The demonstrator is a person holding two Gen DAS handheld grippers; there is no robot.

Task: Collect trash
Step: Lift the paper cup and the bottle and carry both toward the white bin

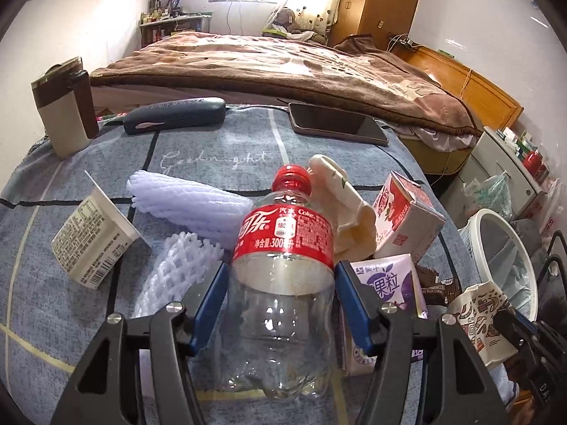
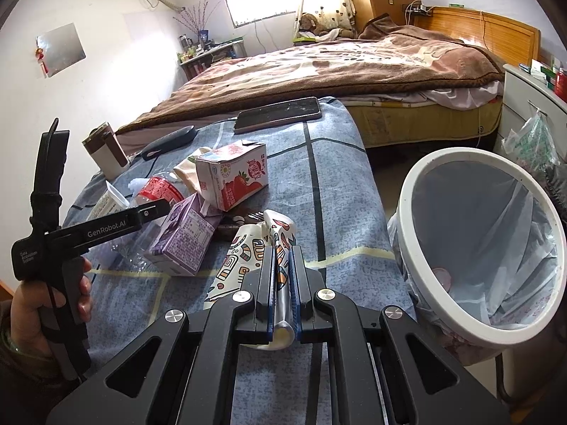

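Note:
An empty clear Coke bottle with a red label and cap stands tilted between the blue pads of my left gripper, which press on both its sides over the blue tablecloth. From the right wrist view the left gripper shows side-on, held by a hand. My right gripper is shut on a crushed patterned paper cup, also seen as the paper cup at the lower right. A white lined trash bin stands beside the table on the right, tilted toward me.
On the cloth lie a strawberry milk carton, a purple carton, two white foam nets, a yoghurt tub and a cream wrapper. Behind are a phone, a glasses case, a mug and the bed.

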